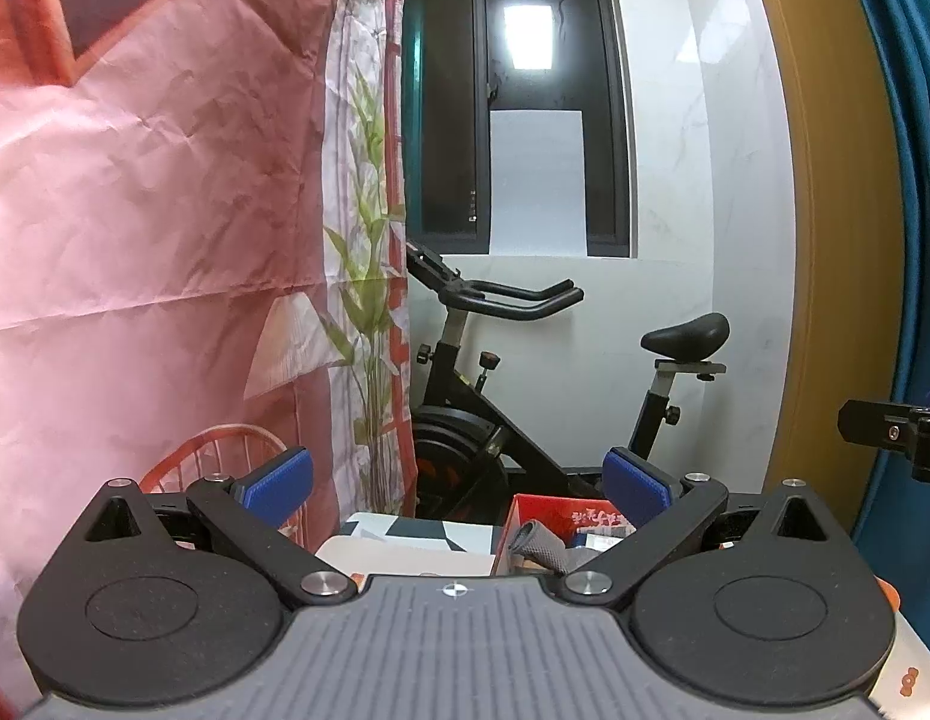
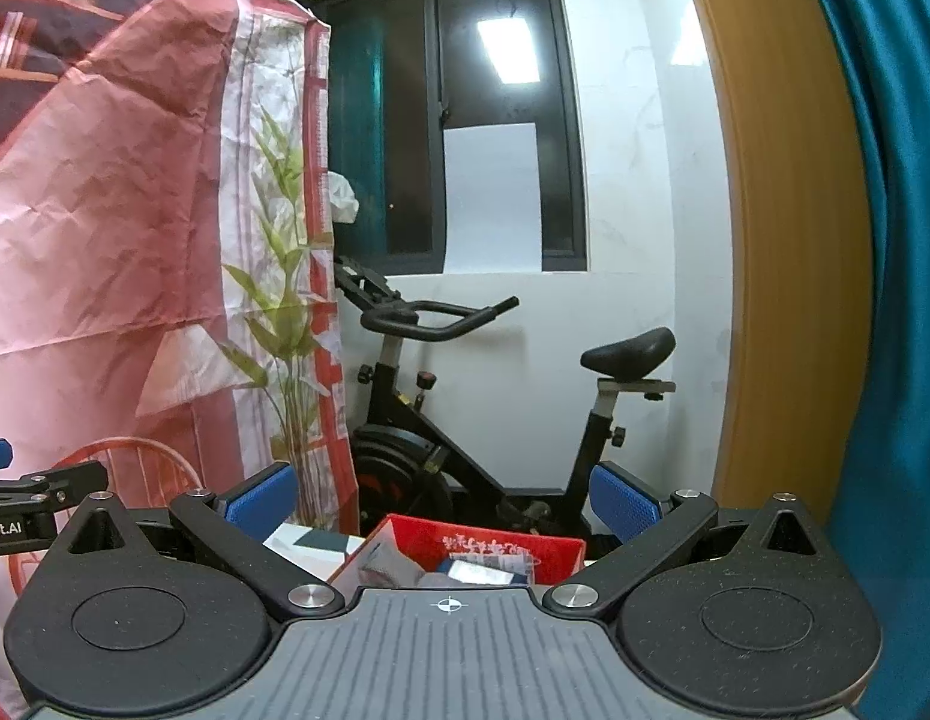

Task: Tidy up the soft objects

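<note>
While both grippers hang level and look out across the room rather than down, the chief risk is a blind descent: the left gripper (image 1: 456,480) and the right gripper (image 2: 444,495) each stand with jaws spread wide and nothing between the blue pads, and the things to be sorted sit low at the bottom edge of both views, half hidden behind the gripper bodies. A red box (image 2: 513,546) lies just ahead and below, with a grey cloth (image 1: 540,546) rolled inside it beside some packets I cannot make out; it rests on a pale worktop (image 1: 405,552) of which little shows. Coming down without tilting first could drive a finger onto the box wall and tip or shove it, or close on a packet instead of the cloth. The two grippers are near each other, each catching the other's edge in view, so reaching for the box together could knock them. To the left a pink sheet (image 1: 153,180) hangs close and could snag a wide jaw.
</note>
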The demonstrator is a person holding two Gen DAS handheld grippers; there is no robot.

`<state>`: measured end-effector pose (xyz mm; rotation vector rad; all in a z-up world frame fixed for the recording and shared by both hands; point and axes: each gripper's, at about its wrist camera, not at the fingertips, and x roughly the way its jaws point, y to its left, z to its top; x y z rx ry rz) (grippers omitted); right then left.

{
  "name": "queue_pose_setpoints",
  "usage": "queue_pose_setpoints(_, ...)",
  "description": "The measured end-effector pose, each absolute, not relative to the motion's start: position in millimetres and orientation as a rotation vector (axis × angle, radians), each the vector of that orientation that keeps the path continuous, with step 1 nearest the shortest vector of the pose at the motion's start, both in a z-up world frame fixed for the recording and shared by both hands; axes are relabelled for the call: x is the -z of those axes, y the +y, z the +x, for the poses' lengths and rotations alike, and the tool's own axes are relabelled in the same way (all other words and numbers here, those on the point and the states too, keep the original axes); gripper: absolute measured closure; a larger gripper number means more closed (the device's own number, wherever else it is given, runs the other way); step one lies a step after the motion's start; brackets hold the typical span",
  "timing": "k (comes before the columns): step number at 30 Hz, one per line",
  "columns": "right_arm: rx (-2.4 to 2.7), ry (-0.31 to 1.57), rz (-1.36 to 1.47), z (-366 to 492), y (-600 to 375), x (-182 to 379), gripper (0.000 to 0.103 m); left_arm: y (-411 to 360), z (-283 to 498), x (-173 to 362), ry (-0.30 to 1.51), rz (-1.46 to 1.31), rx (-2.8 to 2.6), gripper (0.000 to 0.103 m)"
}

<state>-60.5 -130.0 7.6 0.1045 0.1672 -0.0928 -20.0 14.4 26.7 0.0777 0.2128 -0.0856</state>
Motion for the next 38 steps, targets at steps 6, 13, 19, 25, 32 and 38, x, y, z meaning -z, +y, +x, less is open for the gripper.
queue_pose_setpoints(6, 0.096, 0.166, 0.115, -58, -130, -4, 0.0, 17, -18, -25, 0.219, 0.072, 0.092, 0.0)
queue_pose_setpoints(13, 0.094, 0.183, 0.134, -53, -130, 0, 0.0, 16, -15, -23, 0.229, 0.073, 0.095, 0.0)
queue_pose_setpoints(19, 0.099, 0.195, 0.14, -50, -130, 3, 0.0, 18, -13, -22, 0.236, 0.07, 0.097, 0.0)
queue_pose_setpoints(25, 0.101, 0.2, 0.142, -49, -129, 5, 0.0, 17, -13, -19, 0.243, 0.069, 0.094, 0.0)
queue_pose_setpoints(32, 0.1, 0.206, 0.141, -45, -126, 6, 0.0, 18, -11, -18, 0.25, 0.066, 0.096, 0.0)
queue_pose_setpoints(38, 0.1, 0.207, 0.142, -45, -125, 7, 0.0, 17, -11, -17, 0.25, 0.066, 0.103, 0.0)
